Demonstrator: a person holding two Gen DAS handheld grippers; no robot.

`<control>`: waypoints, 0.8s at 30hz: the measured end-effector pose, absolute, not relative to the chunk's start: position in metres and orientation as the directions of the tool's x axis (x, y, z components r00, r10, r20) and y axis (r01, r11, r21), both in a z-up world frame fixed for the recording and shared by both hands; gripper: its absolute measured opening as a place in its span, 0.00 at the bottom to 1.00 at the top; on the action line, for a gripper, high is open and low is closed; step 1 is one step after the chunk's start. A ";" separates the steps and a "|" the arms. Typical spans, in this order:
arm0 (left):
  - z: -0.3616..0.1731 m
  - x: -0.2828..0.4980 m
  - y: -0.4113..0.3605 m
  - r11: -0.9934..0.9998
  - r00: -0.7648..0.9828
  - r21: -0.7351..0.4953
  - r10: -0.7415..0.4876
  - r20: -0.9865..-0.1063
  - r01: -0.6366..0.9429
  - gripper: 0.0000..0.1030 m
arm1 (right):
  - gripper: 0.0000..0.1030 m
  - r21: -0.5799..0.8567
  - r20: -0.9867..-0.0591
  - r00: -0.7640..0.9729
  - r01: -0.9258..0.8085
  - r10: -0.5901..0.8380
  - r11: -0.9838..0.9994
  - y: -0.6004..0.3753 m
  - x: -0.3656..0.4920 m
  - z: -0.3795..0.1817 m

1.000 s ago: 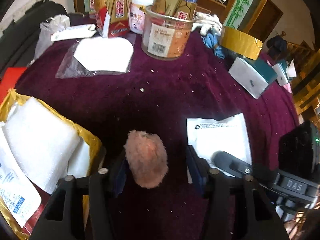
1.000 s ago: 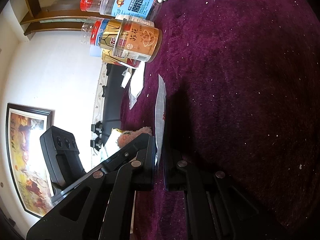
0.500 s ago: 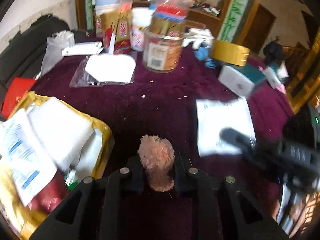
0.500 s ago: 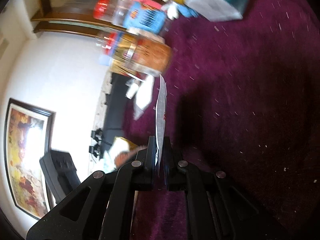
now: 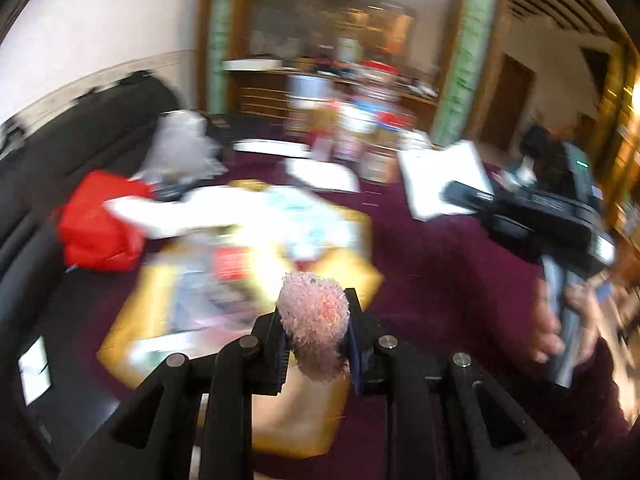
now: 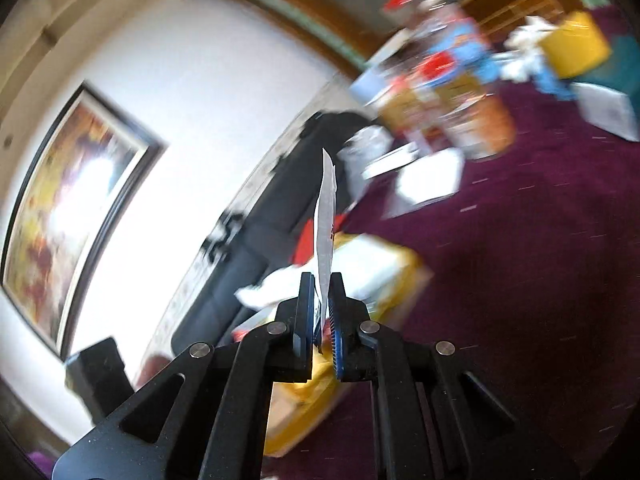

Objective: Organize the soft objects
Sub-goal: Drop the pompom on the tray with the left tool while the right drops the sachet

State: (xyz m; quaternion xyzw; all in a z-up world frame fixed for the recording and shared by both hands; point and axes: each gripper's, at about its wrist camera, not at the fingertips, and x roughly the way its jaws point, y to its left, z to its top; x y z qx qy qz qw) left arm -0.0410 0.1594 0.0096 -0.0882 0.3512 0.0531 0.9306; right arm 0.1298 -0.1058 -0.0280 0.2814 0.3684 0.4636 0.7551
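Note:
My left gripper (image 5: 316, 332) is shut on a pink fuzzy soft object (image 5: 314, 330) and holds it in the air above a yellow bag (image 5: 360, 276) stuffed with white padded packets. My right gripper (image 6: 322, 312) is shut on a flat white packet (image 6: 326, 220), held edge-on and upright. In the left wrist view the right gripper (image 5: 460, 196) shows at the right, held by a hand, with the white packet (image 5: 440, 176) lifted off the table. The yellow bag also shows in the right wrist view (image 6: 404, 272), below the packet. Both views are motion-blurred.
The table has a dark purple cloth (image 5: 432, 264). Jars and cartons (image 6: 452, 92) stand at the far edge. A red bag (image 5: 100, 224) lies left of the yellow bag. A yellow tape roll (image 6: 576, 44) and a teal box (image 6: 612, 92) sit at far right.
My left gripper closed on the pink fuzzy object, lifted it and swung left over the yellow bag. My right gripper raised the white packet off the table and moved toward the bag.

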 end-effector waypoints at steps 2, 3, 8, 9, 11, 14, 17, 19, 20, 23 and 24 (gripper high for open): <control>0.009 -0.044 0.186 0.966 0.742 -0.120 0.095 -0.664 -0.231 0.23 | 0.09 0.773 -0.287 0.237 -0.515 0.928 0.370 -0.071 0.118 -0.021; 0.007 -0.040 0.196 0.962 0.732 -0.117 0.106 -0.674 -0.248 0.23 | 0.09 0.781 -0.282 0.202 -0.519 0.938 0.347 -0.053 0.114 -0.018; -0.005 -0.012 0.210 0.957 0.709 -0.126 0.102 -0.698 -0.262 0.28 | 0.11 0.752 -0.375 0.116 -0.542 0.920 0.375 0.026 0.099 -0.014; -0.007 -0.009 0.210 0.955 0.707 -0.145 0.084 -0.703 -0.258 0.35 | 0.14 0.741 -0.420 0.103 -0.535 0.902 0.406 0.041 0.098 -0.016; -0.010 -0.005 0.205 0.962 0.679 -0.162 0.032 -0.733 -0.220 0.50 | 0.36 0.661 -0.552 0.117 -0.543 0.826 0.519 0.066 0.097 -0.018; -0.014 -0.009 0.196 0.968 0.652 -0.174 -0.015 -0.758 -0.179 0.56 | 0.39 0.540 -0.667 0.141 -0.586 0.732 0.604 0.079 0.089 -0.019; -0.018 -0.016 0.191 0.974 0.636 -0.157 -0.017 -0.772 -0.166 0.61 | 0.39 0.480 -0.717 0.135 -0.617 0.684 0.624 0.071 0.082 -0.018; -0.018 -0.022 0.184 0.979 0.642 -0.106 0.033 -0.766 -0.177 0.68 | 0.40 0.460 -0.719 0.150 -0.629 0.679 0.626 0.057 0.073 -0.013; -0.019 -0.024 0.183 0.979 0.643 -0.094 0.045 -0.764 -0.181 0.69 | 0.45 0.449 -0.723 0.161 -0.629 0.672 0.634 0.049 0.067 -0.010; -0.019 -0.027 0.185 0.972 0.649 -0.095 0.068 -0.758 -0.214 0.69 | 0.49 0.460 -0.729 0.145 -0.619 0.669 0.636 0.033 0.061 -0.011; -0.019 -0.027 0.187 0.968 0.649 -0.106 0.071 -0.758 -0.229 0.69 | 0.49 0.465 -0.722 0.154 -0.615 0.675 0.637 0.027 0.057 -0.011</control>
